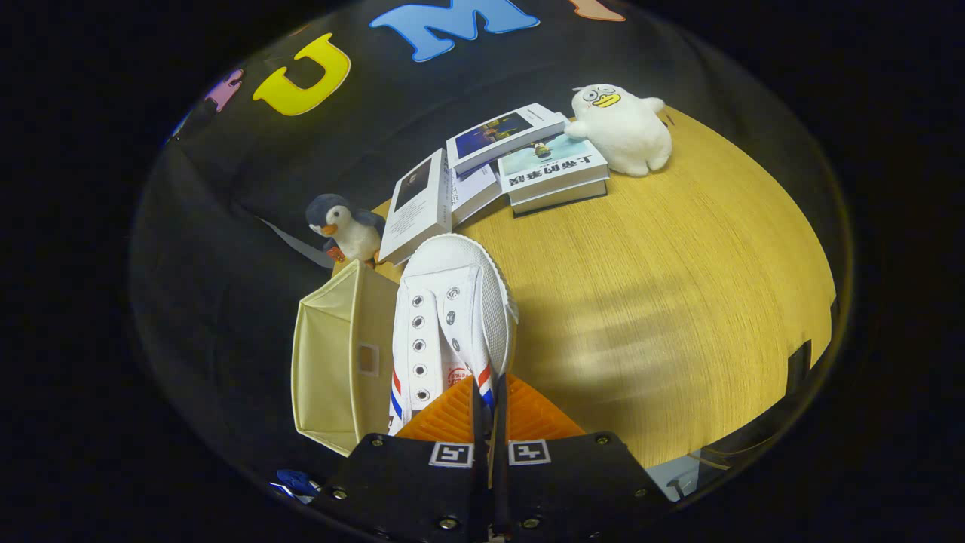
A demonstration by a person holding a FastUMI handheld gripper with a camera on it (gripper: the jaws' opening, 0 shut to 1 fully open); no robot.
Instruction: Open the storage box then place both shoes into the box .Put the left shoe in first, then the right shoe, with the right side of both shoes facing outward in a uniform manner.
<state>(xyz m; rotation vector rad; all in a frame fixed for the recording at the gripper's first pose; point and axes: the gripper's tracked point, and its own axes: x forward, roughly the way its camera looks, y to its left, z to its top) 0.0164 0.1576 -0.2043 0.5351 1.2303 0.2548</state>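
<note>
Wooden table [678, 302] holds the open beige storage box [343, 362] at its left edge. 1 white shoe [452, 317] hangs just right of the box, its collar pinched by the narrowed gripper [488, 403]. Likely a placing step; next it needs shifting left over the opening, right side outward.

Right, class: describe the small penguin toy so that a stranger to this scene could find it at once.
Start at the round wooden table and go to its far edge, beyond the white canvas shoe that the tongs are shut on. There, past the open cream fabric box and beside the books, stands the small grey-and-white plush penguin, orange-beaked, unlike the all-white duck toy.
</note>
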